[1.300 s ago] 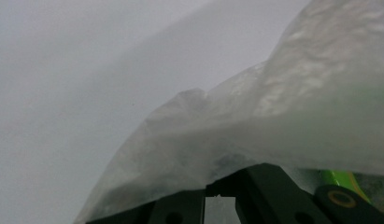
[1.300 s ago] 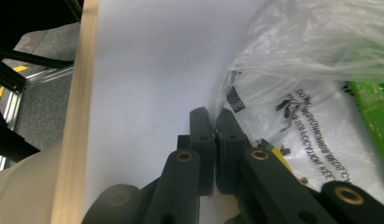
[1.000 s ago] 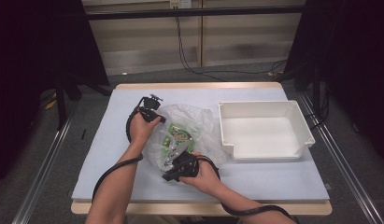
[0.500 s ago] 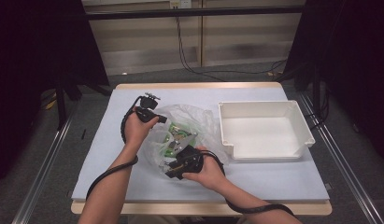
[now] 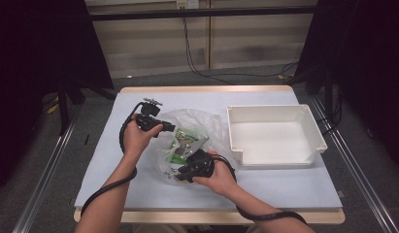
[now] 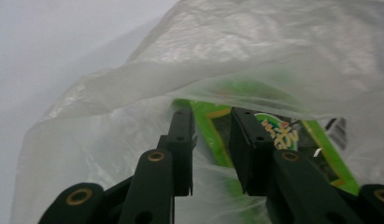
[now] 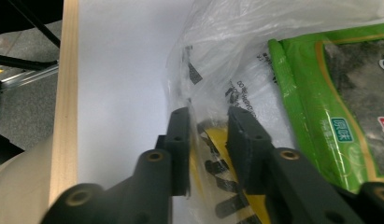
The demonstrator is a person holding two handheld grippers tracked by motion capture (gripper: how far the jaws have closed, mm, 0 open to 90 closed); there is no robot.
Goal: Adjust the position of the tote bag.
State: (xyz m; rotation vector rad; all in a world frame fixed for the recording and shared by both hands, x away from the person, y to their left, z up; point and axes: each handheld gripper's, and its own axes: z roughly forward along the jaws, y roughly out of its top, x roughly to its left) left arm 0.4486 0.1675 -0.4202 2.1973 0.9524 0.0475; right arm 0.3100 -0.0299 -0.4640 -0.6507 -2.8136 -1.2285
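A clear plastic bag (image 5: pixel 199 124) lies mid-table with green snack packets (image 5: pixel 180 145) inside. My left gripper (image 5: pixel 169 128) is at the bag's left side. Its jaws (image 6: pixel 212 140) have just been opening and stand apart against the film (image 6: pixel 255 56), with a green packet (image 6: pixel 292 140) showing through the gap. My right gripper (image 5: pixel 180 174) is at the bag's near edge. Its jaws (image 7: pixel 208 119) have just been closing. They are still parted, with the film's edge and a yellow printed packet (image 7: pixel 217 186) between them. Beside them lies a green packet (image 7: pixel 330 93).
An empty white tray (image 5: pixel 316 133) stands to the right of the bag. The table's wooden front edge (image 7: pixel 68 93) runs close to the right gripper. Bare tabletop (image 5: pixel 114 170) lies to the left of the bag.
The left hand has risen a little and drifted leftward from the bag, and its jaws have parted. The right hand has stayed at the bag's near edge.
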